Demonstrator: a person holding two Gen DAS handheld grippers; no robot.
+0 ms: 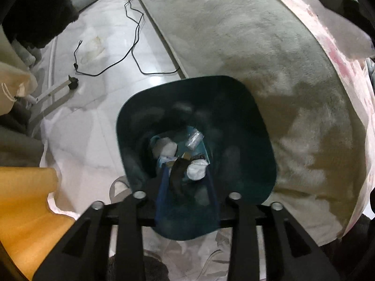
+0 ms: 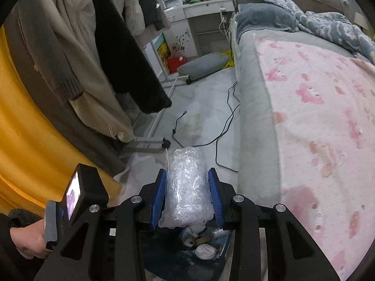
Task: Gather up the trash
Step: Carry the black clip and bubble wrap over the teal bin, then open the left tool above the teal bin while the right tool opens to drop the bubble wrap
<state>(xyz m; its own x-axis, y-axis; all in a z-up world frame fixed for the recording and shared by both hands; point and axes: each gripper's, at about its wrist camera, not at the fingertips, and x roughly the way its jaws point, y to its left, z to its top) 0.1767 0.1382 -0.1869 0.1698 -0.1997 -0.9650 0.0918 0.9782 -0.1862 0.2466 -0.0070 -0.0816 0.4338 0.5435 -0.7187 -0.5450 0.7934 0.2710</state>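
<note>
My right gripper (image 2: pixel 187 175) is shut on a wad of clear bubble wrap (image 2: pixel 186 187), held between its blue fingers (image 2: pixel 159 194) above the open dark teal trash bin (image 2: pixel 164 255). In the left wrist view the bin (image 1: pixel 246 121) fills the middle, seen from above, with white tissues (image 1: pixel 195 169), a clear wrapper (image 1: pixel 194 139) and dark scraps at its bottom. My left gripper (image 1: pixel 187 180) is over the bin's near rim. Its blue fingers (image 1: pixel 163 194) look dim, as if behind the bin wall. I cannot tell if they clamp the rim.
A bed with a grey plush cover (image 1: pixel 257 46) and pink patterned sheet (image 2: pixel 316 117) runs along the right. A black cable (image 1: pixel 133 46) lies on the pale floor. Hanging clothes (image 2: pixel 77 58), a yellow cloth (image 2: pixel 25 140) and a rack foot (image 1: pixel 54 93) are on the left.
</note>
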